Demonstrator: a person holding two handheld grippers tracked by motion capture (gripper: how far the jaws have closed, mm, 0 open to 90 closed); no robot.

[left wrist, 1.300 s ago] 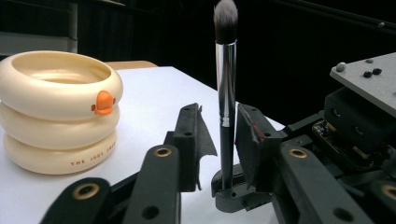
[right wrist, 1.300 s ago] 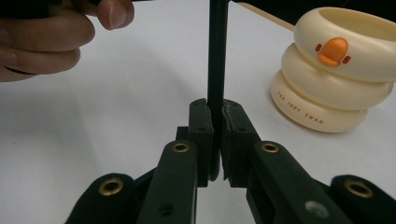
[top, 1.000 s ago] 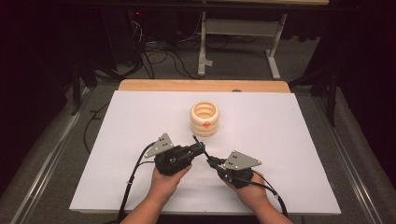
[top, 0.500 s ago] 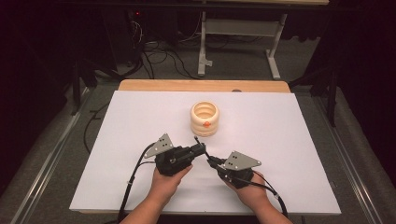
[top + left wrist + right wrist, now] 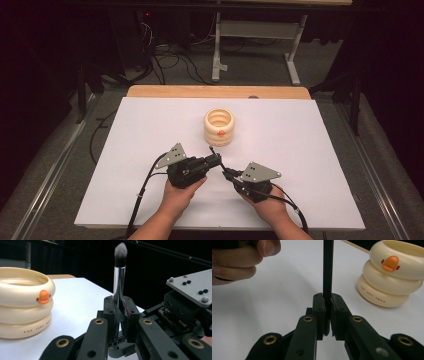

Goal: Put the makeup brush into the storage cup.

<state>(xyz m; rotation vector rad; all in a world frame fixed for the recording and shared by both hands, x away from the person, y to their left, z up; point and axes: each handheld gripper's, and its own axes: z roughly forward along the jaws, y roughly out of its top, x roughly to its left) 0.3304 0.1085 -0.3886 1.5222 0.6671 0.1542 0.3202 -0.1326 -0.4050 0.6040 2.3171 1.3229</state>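
left claw (image 5: 119, 315) pinching makeup brush (image 5: 119, 277) at its metal ferrule, right claw (image 5: 327, 315) pinching what looks like its dark handle, cream ringed holder (image 5: 219, 126) near on white desk (image 5: 310, 150)

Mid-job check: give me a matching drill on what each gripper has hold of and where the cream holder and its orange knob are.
Things:
1. left gripper
2. right gripper
3. cream ring holder
4. orange knob

States or places:
a. stands on the white table, beyond both grippers
b. shut on the silver part of the brush, bristles upward
c. on the side of the holder's top ring
d. shut on the brush's black handle

Pairs: 1-b, 2-d, 3-a, 4-c
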